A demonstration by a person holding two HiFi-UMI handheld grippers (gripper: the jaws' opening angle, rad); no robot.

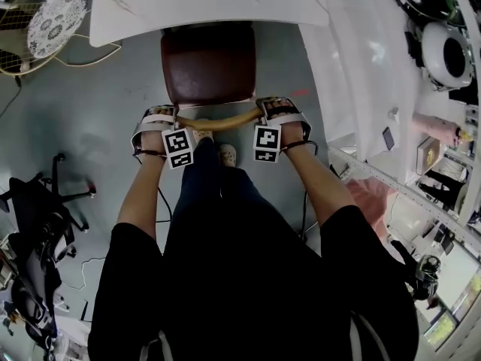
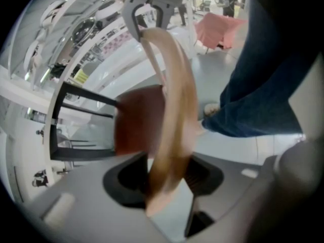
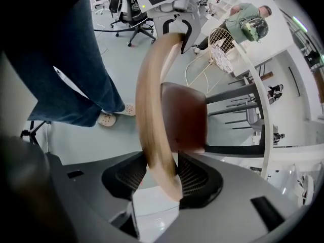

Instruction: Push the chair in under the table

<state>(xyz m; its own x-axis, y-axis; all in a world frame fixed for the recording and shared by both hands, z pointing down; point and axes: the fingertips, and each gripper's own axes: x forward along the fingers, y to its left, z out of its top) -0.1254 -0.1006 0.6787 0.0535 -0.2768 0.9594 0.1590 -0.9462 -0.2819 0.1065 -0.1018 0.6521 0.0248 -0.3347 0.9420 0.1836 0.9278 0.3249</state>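
The chair has a dark red seat and a curved wooden back rail. Its seat front lies under the edge of the white table. My left gripper is shut on the left end of the rail, and my right gripper is shut on the right end. In the left gripper view the rail runs up from between my left gripper's pads to the far gripper. In the right gripper view the rail sits pinched between my right gripper's ribbed pads, with the seat beyond.
The person's shoes stand just behind the chair. A round wire-framed object is on the floor at far left, and a black office chair stands to the left. White shelving crowds the right side.
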